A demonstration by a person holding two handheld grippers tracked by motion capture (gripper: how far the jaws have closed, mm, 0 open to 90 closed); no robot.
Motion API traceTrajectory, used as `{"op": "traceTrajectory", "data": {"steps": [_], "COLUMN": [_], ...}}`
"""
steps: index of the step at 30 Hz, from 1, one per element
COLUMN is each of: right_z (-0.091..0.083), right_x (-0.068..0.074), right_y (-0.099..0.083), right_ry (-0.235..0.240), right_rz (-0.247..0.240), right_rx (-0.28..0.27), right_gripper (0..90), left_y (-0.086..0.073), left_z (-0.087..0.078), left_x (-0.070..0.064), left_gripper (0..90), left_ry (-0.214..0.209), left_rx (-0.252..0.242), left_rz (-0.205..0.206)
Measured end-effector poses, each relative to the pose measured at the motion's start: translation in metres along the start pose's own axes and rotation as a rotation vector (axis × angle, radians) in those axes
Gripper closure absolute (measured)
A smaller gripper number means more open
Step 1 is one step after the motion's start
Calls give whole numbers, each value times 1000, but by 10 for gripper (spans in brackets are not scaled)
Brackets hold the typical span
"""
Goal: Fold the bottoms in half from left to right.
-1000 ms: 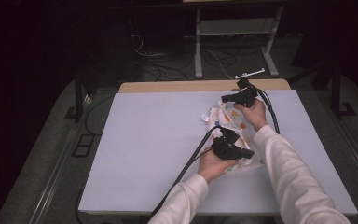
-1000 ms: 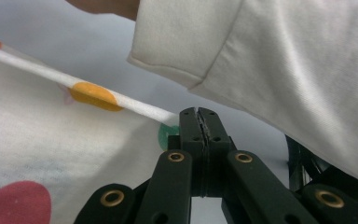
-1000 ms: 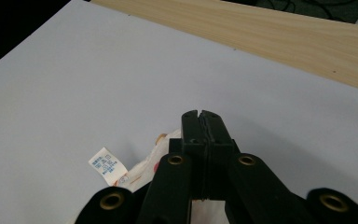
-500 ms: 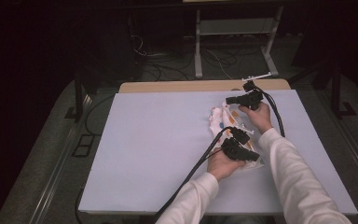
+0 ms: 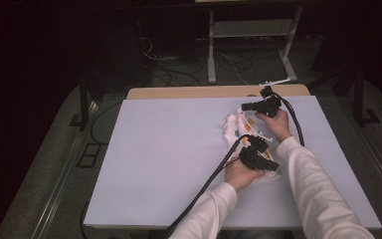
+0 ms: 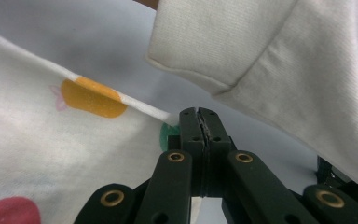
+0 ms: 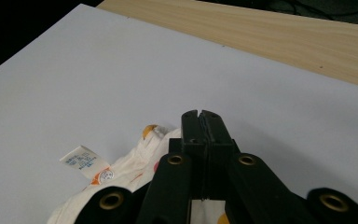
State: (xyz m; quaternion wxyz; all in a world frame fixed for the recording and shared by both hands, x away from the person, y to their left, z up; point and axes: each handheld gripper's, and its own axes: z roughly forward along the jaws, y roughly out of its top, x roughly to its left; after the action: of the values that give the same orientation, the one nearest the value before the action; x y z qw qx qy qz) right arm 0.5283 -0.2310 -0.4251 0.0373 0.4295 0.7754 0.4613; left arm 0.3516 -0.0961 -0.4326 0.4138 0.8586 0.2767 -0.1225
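Cloth (image 5: 238, 130), white with orange and red spots, lies crumpled on the right half of the pale counter (image 5: 169, 164), stretched between the two grippers. In the high view the left gripper (image 5: 273, 168) sits at the near end of the cloth and the right gripper (image 5: 244, 106) at the far end, near the wooden strip (image 5: 189, 92) along the counter's back edge. Seen from the left gripper view, the jaws are pressed together on the hem of the cloth (image 6: 65, 154), beside an orange spot (image 6: 91, 97), with a white sleeve (image 6: 279, 60) just above them. From the right gripper view, those jaws are likewise clamped shut on the cloth (image 7: 135, 172), whose folds bunch below and to the left of them, a care tag (image 7: 85, 162) sticking out.
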Motion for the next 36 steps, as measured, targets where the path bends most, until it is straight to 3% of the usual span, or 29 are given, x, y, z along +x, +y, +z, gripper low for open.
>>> {"op": "traceTrajectory", "data": {"steps": [6,7,8,11,15,19,25,36], "right_z": [-1,-2,-4,-12,-22,-31,-40,-49], "right_x": [-1,-2,-3,-7,-9,-13,-16,-8], "right_y": [0,0,0,0,-1,-5,-11,-16], "right_ry": [0,-1,-16,-28,-76,-88,-86,-50], "right_rz": [-1,5,20,53,54,72,88,71], "right_rx": [-3,-2,-15,-44,-47,-55,-60,-77], "right_gripper": [871,849,752,646,532,419,178,56], "left_y": [0,-1,-1,-1,-1,-2,-2,-9], "left_z": [4,5,6,7,9,8,2,-12], "left_x": [1,1,1,0,-1,-3,-4,2], "left_gripper": [891,891,889,875,783,672,478,280], "left_ry": [8,7,5,2,0,-1,11,-33], "left_rx": [9,7,5,-8,-35,-68,-98,-171], "left_rz": [-7,-11,-16,-19,-19,-20,-15,-1]}}
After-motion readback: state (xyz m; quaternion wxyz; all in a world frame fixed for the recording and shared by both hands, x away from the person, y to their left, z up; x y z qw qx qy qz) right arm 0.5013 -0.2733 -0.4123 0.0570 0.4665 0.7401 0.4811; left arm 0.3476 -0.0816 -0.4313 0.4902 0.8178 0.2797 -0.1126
